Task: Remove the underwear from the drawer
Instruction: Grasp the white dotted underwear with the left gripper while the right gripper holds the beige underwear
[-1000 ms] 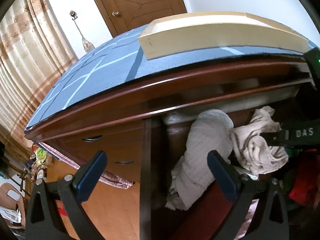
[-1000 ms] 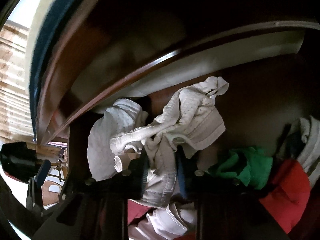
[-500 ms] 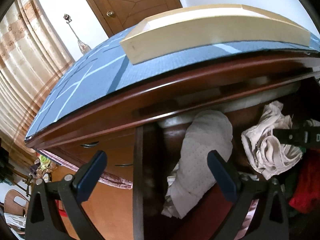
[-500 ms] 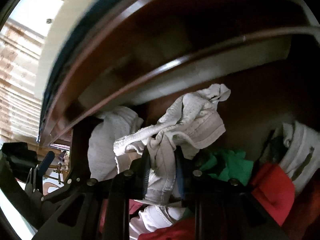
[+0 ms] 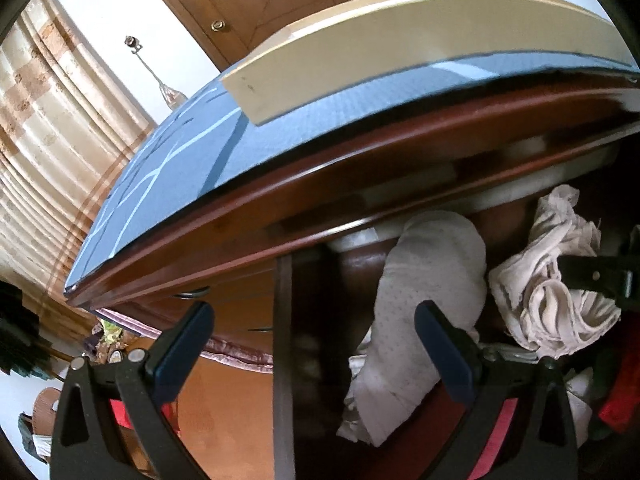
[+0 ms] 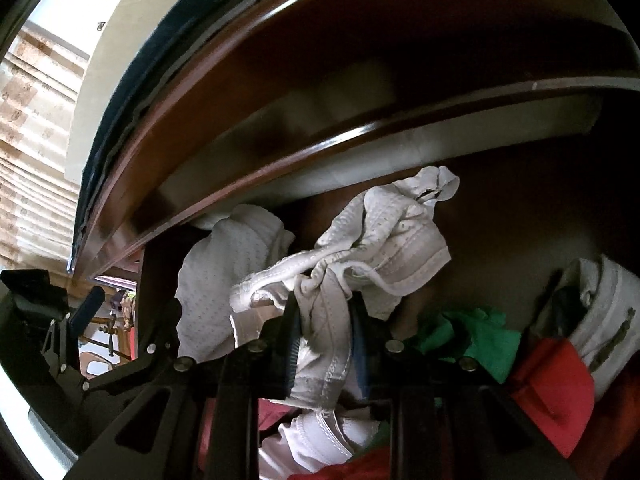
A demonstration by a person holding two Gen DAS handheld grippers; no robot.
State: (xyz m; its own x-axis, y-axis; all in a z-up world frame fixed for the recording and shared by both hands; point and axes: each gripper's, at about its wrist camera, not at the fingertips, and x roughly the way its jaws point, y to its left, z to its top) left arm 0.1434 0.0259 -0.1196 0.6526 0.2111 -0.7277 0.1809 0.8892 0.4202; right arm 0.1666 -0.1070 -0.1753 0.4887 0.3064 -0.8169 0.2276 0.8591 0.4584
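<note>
My right gripper is shut on a crumpled pale beige pair of underwear and holds it up inside the open drawer. The same underwear shows at the right of the left wrist view, pinched by the right gripper's black fingers. My left gripper is open and empty, in front of the drawer's left side wall. A white dotted garment hangs over the drawer's left part, just beyond the left gripper's right finger.
The drawer holds more clothes: green, red and white pieces. The dark wooden dresser top overhangs the drawer, with a blue mat and a cream tray on it. Curtains hang at the left.
The right gripper has lifted the underwear a little and shifted it right in the left wrist view. The left gripper has drifted closer to the dresser and stays open.
</note>
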